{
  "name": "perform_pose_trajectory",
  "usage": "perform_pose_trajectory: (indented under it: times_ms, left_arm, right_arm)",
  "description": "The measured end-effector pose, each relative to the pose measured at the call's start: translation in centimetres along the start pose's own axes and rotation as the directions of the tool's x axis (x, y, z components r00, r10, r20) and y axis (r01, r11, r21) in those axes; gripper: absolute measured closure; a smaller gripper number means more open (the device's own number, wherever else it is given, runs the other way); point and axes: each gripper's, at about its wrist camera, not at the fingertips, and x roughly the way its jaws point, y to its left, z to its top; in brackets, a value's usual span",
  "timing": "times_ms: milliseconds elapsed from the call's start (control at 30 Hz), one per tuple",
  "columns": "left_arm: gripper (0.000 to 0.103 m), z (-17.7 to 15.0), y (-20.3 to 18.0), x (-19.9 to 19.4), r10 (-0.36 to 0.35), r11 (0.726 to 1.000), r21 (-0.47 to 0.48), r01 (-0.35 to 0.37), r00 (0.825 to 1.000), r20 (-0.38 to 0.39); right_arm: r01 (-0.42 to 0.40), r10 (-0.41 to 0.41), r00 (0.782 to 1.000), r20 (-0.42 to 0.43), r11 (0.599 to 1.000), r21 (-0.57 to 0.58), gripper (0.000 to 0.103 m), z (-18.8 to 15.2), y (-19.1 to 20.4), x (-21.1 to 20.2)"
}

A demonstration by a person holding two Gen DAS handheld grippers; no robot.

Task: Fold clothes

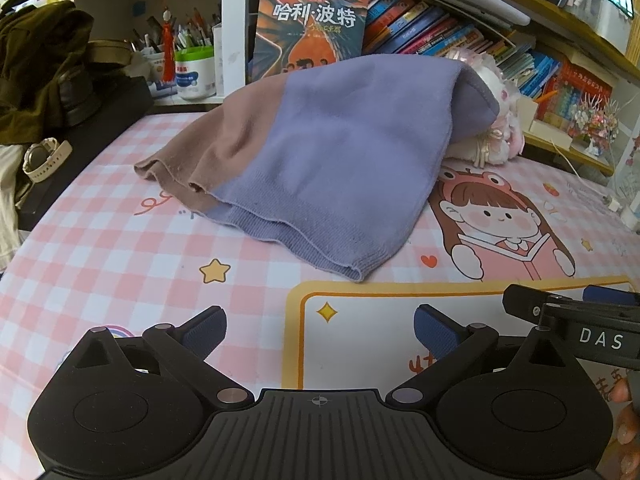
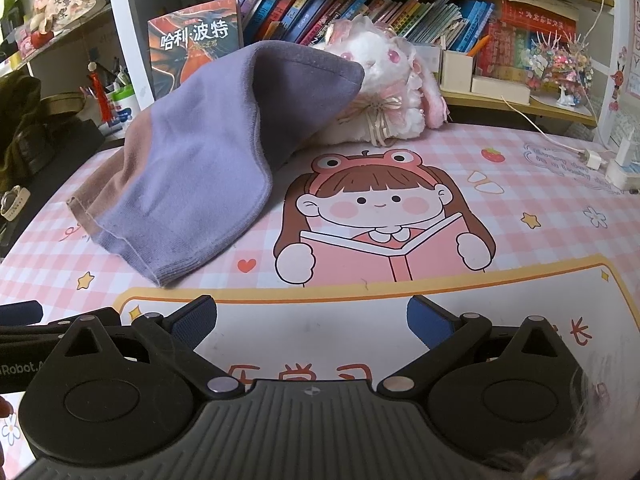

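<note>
Left gripper (image 1: 320,330) and right gripper (image 2: 312,322), side by side above the near edge of the desk mat (image 1: 100,248); both sets of jaws stand wide apart with nothing between the blue pads (image 1: 434,330). The right gripper's arm crosses the lower right of the left wrist view. The purple-and-mauve garment (image 1: 320,152), folded into a loose mound, lies toward the far edge of the mat, well apart from both grippers: ahead of the left one and ahead-left of the right one. Its ribbed purple hem (image 2: 176,264) points at the near edge, the mauve part (image 1: 200,148) faces the mat's left edge, and its far end is draped against a white plush rabbit (image 2: 384,68) and a book (image 1: 312,28) standing before the shelf. A wristwatch (image 1: 44,158) rests beyond the mat's left edge
</note>
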Motion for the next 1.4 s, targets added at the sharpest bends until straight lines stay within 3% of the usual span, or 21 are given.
perform_pose_trajectory:
  times_ms: [1400]
  left_arm:
    - [0.001, 0.16, 0.2, 0.31, 0.004, 1.0, 0.01, -0.004, 1.0, -0.014]
  right_arm:
    - [0.003, -0.003, 1.0, -0.006, 1.0, 0.001, 0.0, 0.06, 0.37, 0.14]
